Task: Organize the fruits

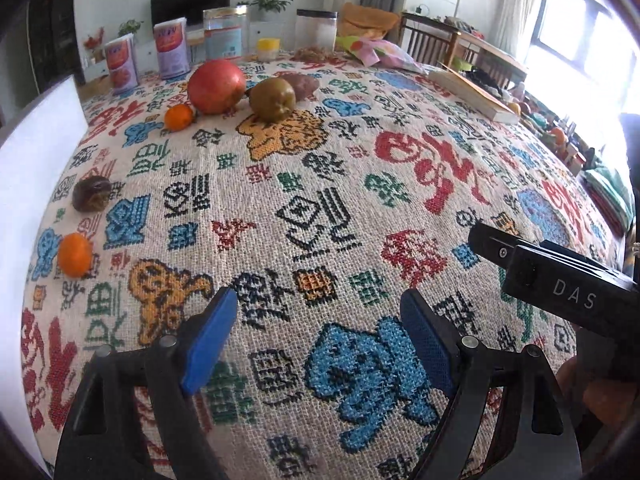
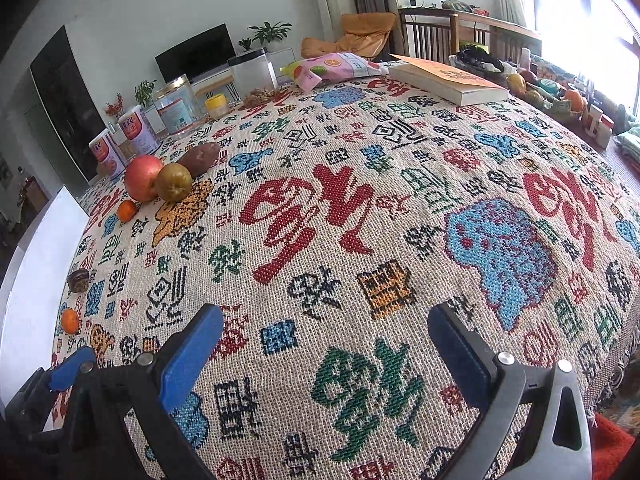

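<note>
Both tools are spread wide and hold nothing. The left tool (image 1: 318, 320) hovers over the patterned cloth (image 1: 320, 200) covering the table, its blue pads (image 1: 208, 340) far apart and touching nothing. The right tool (image 2: 324, 344) is likewise released, pads apart above bare cloth; in the left wrist view its black body juts in from the right edge.

The fruit lies well ahead of both tools, toward the table's far left. A large red pomegranate (image 1: 216, 86) sits beside a brownish-green pear (image 1: 272, 98) whose puckered end faces the camera. Just behind the pear lies a sweet potato (image 2: 199, 159), its long axis running from lower left to upper right in the right wrist view. A small tangerine (image 1: 179, 117) rests just left of the pomegranate. Apart from that cluster, near the left edge, sits a dark brown fruit (image 1: 91, 193), and nearer still a second tangerine (image 1: 75, 255).

A book (image 2: 448, 80) lies at the far right.
</note>
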Tool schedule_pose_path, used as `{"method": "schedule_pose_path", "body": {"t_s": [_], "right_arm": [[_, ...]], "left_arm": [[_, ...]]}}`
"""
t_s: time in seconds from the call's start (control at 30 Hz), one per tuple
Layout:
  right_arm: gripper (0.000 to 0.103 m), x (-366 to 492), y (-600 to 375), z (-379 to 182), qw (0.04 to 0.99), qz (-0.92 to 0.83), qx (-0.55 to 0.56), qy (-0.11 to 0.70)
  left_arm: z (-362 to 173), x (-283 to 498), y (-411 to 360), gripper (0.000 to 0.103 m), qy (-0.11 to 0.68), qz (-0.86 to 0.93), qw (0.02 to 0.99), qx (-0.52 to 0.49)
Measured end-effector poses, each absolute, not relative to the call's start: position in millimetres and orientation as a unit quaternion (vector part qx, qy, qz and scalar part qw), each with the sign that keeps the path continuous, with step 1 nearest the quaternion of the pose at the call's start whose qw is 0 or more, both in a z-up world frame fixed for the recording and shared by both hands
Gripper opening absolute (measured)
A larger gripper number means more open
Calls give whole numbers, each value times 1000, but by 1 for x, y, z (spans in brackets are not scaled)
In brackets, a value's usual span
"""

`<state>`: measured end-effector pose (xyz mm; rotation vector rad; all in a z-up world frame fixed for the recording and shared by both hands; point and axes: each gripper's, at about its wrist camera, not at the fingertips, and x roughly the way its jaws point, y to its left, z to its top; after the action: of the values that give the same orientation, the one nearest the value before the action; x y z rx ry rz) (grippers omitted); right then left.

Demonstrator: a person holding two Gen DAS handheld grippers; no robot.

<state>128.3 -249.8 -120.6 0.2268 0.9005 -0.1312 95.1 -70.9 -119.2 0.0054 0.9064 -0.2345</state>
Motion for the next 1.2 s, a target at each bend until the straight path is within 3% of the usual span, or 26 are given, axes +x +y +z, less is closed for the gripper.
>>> {"method": "schedule_pose_path", "body": {"t_s": [0.4, 1.2], "right_arm": [[103, 139, -236, -143, 879, -101, 56, 463], [103, 139, -235, -144, 879, -101, 54, 464]], "left_arm": [[-130, 100, -80, 88, 430, -96, 897, 38], [-131, 99, -81, 89, 429, -96, 897, 39]]}}
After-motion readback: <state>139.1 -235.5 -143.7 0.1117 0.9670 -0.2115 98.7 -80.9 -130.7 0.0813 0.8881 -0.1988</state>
